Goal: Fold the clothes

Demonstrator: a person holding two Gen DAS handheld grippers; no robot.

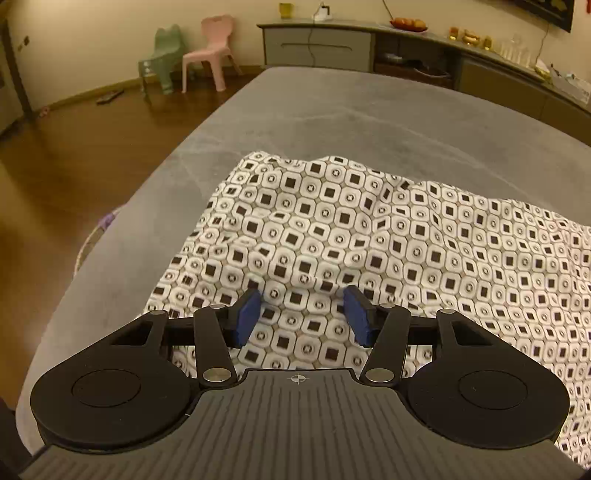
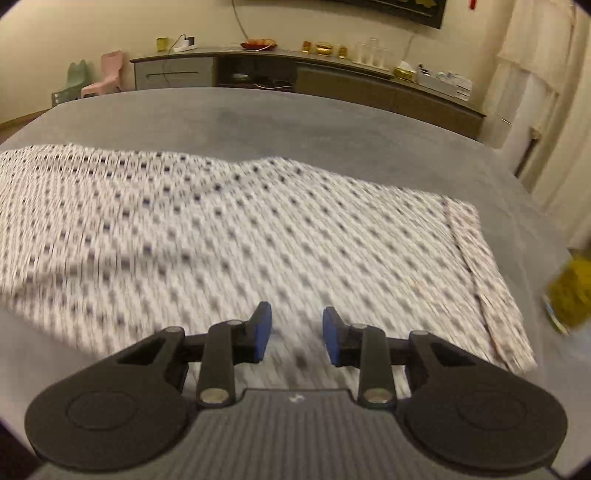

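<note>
We note the left gripper pointing down at the bed with its jaws parted; the blue pads stand clear on either side of a strip of patterned cloth and press on nothing. Under and beyond them lies the garment, white with a repeating print of dark squares and small ringed motifs, spread over the grey bed cover; a soft ridge of fabric rises just ahead of the fingertips, and the far edge of the cloth is rumpled. In the right wrist view the right gripper also has its jaws apart, a narrower gap than on the left, with cloth showing behind the gap and nothing pinched between the pads. That view is motion-blurred, so we cannot read the print in it, but the same garment reaches across the bed from the left border to a straight edge on the right, where a banded hem runs toward the near corner. Bare grey cover surrounds the cloth on the far and right sides. At the right border of this view we see a yellow-green object, too blurred to identify. Past the bed stands a long low sideboard against the wall, carrying a dish of orange fruit and small golden items. On the wooden floor to the left stand a pink plastic chair and a green one beside it.
</note>
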